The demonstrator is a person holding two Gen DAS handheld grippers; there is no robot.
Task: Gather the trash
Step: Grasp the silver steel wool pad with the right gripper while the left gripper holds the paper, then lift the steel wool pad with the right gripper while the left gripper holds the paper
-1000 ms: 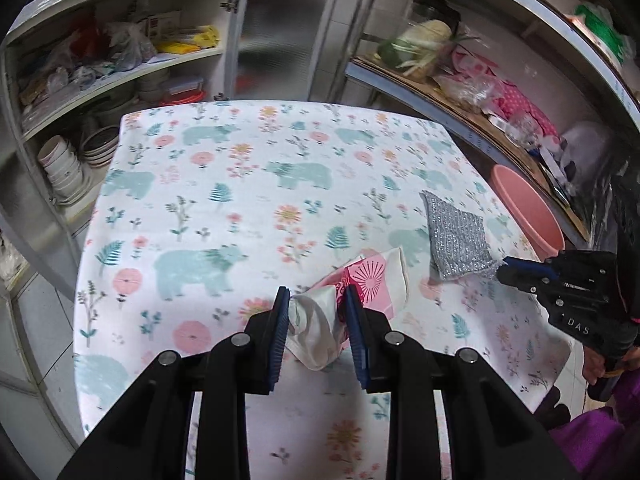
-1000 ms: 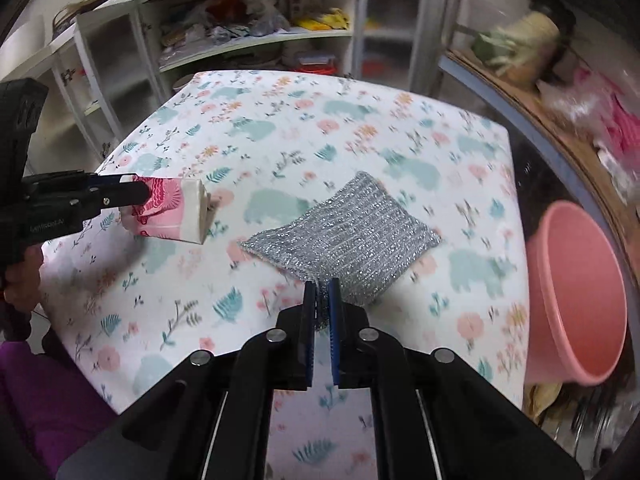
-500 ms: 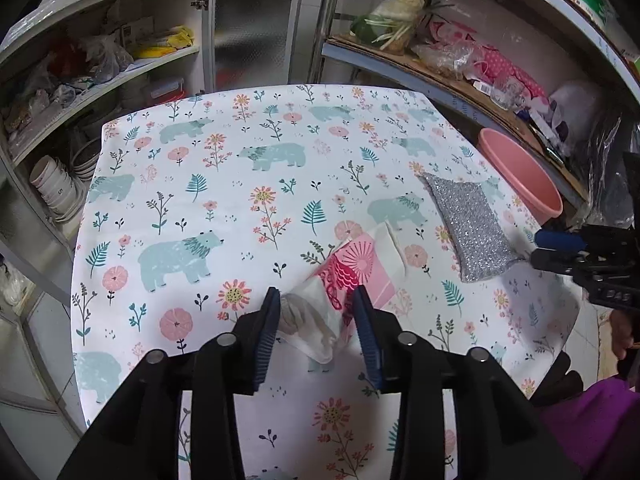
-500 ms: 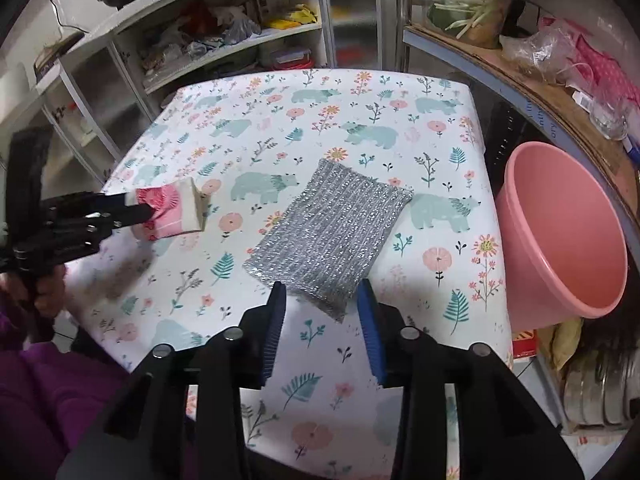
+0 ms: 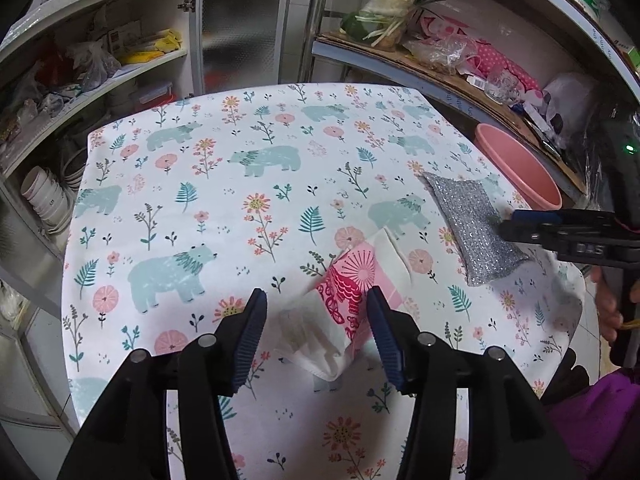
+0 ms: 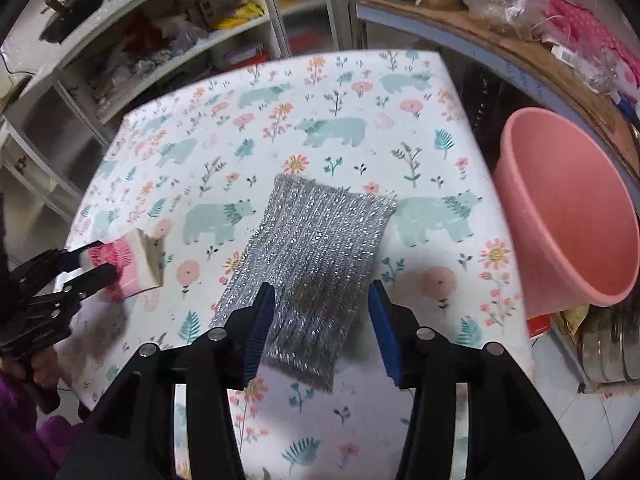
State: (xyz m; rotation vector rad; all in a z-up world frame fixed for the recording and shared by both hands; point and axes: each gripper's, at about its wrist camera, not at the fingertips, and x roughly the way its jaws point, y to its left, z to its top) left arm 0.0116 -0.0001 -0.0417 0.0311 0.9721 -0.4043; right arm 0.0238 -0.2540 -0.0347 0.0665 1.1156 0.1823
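Reaching for two pieces of rubbish at once seems to be the step in hand: each gripper frames one item on the table covered in a white cloth printed with bears and flowers (image 5: 248,184), and nothing is lifted yet.

The left gripper (image 5: 316,332) hangs over the near edge of the table, its jaws well apart and opening. Between them lies the crumpled white and pink paper wrapper with a red sunburst print (image 5: 344,296), flat on the cloth, its white near end in the gap. Neither blue ribbed pad (image 5: 250,340) appears to press on it, so it looks free.

The right gripper (image 6: 320,328) stands over the near right part of the table, jaws moderately apart and also opening. The flat silver-grey glittery scouring cloth (image 6: 316,248) lies under them, its near end between the fingers and hanging slightly past the table edge. Blur hides whether the left pad brushes the fabric; no clamp shows.

A pink plastic basin (image 6: 572,208) sits just off the right side of the table, below a cluttered shelf, and is the likely place for the trash, though that is a guess.

Next, each gripper probably needs to sink a little, close on its item and lift. The limp cloth calls for a bite on its near end; the wrapper may crumple or slide under the pads.
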